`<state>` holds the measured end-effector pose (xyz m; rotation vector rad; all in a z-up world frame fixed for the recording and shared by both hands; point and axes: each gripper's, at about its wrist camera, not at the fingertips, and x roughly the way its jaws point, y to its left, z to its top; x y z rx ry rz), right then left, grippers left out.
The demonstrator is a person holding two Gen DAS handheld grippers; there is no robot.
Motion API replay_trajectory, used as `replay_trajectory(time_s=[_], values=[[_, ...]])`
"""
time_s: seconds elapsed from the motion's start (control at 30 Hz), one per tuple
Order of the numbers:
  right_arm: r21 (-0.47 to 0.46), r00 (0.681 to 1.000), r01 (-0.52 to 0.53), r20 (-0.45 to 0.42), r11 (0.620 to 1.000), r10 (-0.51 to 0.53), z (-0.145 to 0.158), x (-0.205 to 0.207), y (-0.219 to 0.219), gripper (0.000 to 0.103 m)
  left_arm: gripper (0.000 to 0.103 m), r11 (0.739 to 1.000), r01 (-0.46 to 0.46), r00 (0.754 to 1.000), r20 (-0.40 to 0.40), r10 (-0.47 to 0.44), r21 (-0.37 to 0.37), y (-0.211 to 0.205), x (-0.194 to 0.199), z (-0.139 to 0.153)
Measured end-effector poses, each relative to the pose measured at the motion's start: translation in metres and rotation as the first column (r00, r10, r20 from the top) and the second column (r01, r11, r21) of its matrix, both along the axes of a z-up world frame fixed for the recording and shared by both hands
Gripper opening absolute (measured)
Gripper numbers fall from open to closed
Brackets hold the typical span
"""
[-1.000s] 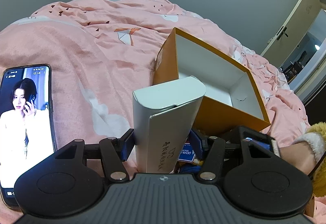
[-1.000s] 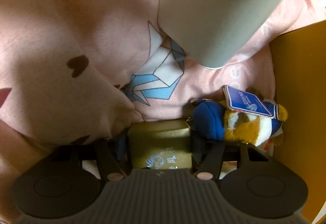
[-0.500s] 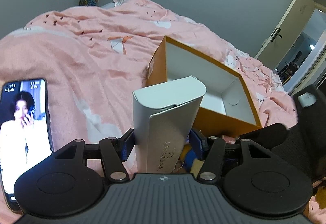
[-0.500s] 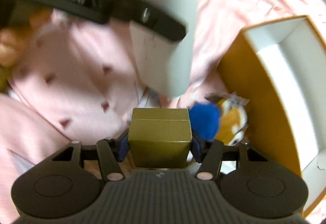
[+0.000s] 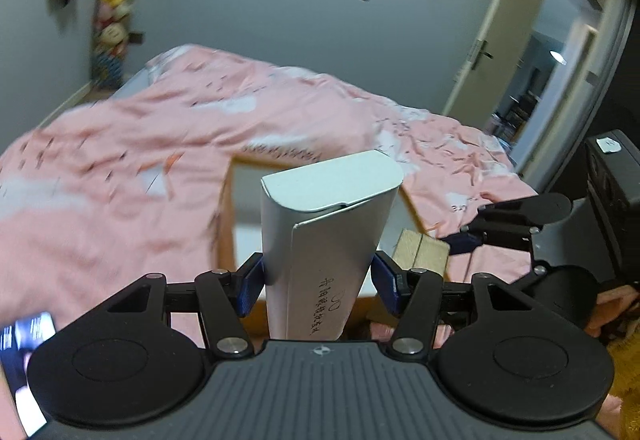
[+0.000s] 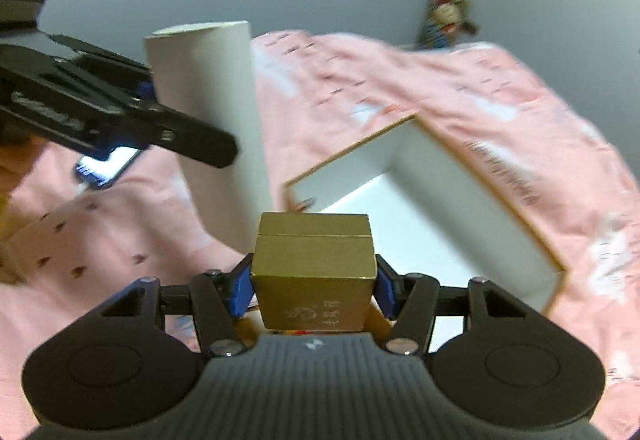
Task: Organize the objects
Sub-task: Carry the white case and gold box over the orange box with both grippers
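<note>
Grippers, two: left gripper [image 5: 318,280] pinching one white carton [image 5: 328,240], right gripper [image 6: 314,286] one gold box [image 6: 314,272].

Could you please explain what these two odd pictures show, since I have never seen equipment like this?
No robot arm is involved: a person holds a two-finger gripper in each hand, and each carries a wide-angle camera looking forward along its fingers, so the black shape at the bottom of each picture is the tool itself. In the left gripper's picture it clamps a tall white carton. In the right gripper's picture it clamps a small gold box, and the other tool with its carton shows at left. Below both lies a bed with a pink duvet. On it sit an open orange box with a white inside and a lit phone.
</note>
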<state>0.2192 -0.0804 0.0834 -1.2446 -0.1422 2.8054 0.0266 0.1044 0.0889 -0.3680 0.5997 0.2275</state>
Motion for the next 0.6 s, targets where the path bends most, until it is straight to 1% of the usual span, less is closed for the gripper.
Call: replay_trajectory(time_s=[0.03, 0.1, 0.23, 0.33, 0.4, 0.43, 0.53, 0.6], values=[[0.004, 1.0, 0.018, -0.011, 1.0, -0.018, 0.003, 0.0, 0.007, 0.06, 0.066, 1.0, 0.01, 1.0, -0.007, -0.01, 0.006, 0.0, 0.009, 0.002], [0.01, 0.998, 0.055, -0.033, 0.998, -0.055, -0.003, -0.004, 0.018, 0.06, 0.066, 0.999, 0.035, 0.999, -0.028, -0.034, 0.018, 0.004, 0.033, 0.005], [0.026, 0.988, 0.141, -0.062, 0.99, -0.14, -0.01, -0.012, 0.046, 0.06, 0.066, 0.997, 0.062, 0.994, -0.09, -0.059, 0.04, 0.01, 0.072, -0.004], [-0.017, 0.979, 0.196, -0.056, 0.98, -0.197, -0.034, -0.024, 0.066, 0.06, 0.066, 0.997, 0.073, 0.986, -0.154, -0.068, 0.026, 0.017, 0.098, -0.021], [-0.055, 0.973, 0.224, -0.043, 0.973, -0.227, -0.043, -0.025, 0.077, 0.06, 0.066, 0.997, 0.075, 0.975, -0.21, -0.071, 0.011, 0.023, 0.115, -0.038], [-0.077, 0.97, 0.236, -0.034, 0.969, -0.239, -0.053, -0.027, 0.082, 0.06, 0.066, 0.997, 0.073, 0.97, -0.231, -0.069, 0.006, 0.027, 0.12, -0.045], [-0.12, 0.967, 0.253, -0.001, 0.96, -0.255, -0.076, -0.033, 0.096, 0.06, 0.066, 0.997, 0.076, 0.951, -0.299, -0.075, -0.008, 0.032, 0.133, -0.069], [-0.139, 0.966, 0.258, 0.023, 0.956, -0.257, -0.091, -0.036, 0.102, 0.06, 0.066, 0.996, 0.086, 0.94, -0.329, -0.089, -0.023, 0.032, 0.138, -0.078]])
